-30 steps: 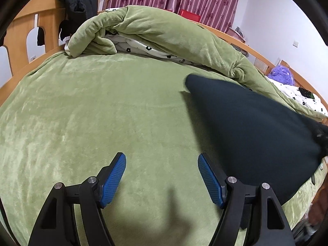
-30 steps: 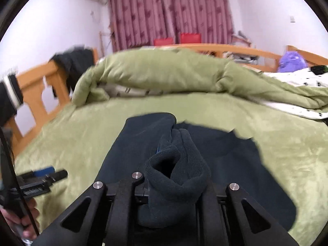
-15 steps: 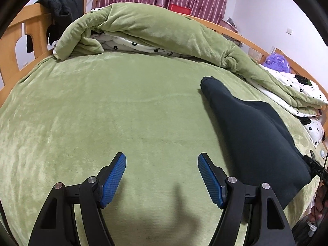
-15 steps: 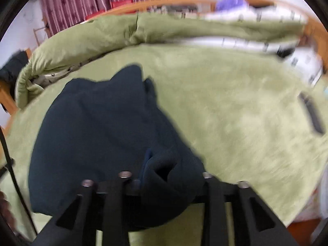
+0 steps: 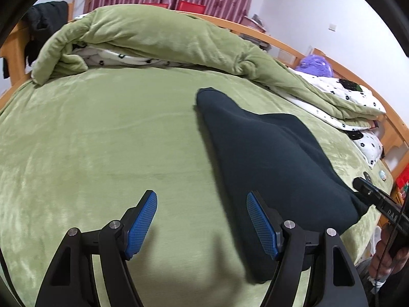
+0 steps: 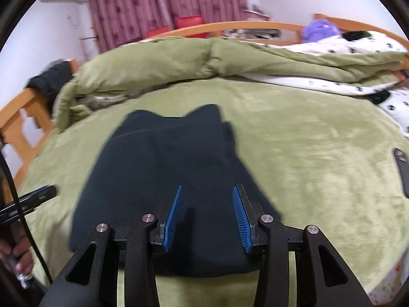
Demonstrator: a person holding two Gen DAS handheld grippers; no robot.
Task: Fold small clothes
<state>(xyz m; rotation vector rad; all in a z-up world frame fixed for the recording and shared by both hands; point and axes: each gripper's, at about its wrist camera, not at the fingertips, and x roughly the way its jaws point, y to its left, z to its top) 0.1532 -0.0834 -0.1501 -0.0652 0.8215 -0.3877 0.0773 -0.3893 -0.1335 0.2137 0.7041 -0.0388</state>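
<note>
A dark navy garment (image 6: pixel 166 168) lies folded flat on the green bed cover (image 6: pixel 306 158). My right gripper (image 6: pixel 207 192) is open and empty, just above the garment's near edge. In the left wrist view the same garment (image 5: pixel 271 153) lies to the right. My left gripper (image 5: pixel 202 199) is open and empty over bare green cover (image 5: pixel 102 140), its right finger near the garment's left edge. The right gripper's tip (image 5: pixel 368 192) shows at the far right of that view.
A rolled green duvet (image 5: pixel 153 35) with a white dotted lining lies across the back of the bed. A wooden bed frame (image 6: pixel 20 117) runs on the left. A dark flat device (image 6: pixel 402 171) lies on the cover at right. A purple plush (image 5: pixel 317 64) sits far right.
My right gripper has opened and let go of the navy garment, which now lies flat on the bed. The left gripper stays open and has shifted toward the garment.
</note>
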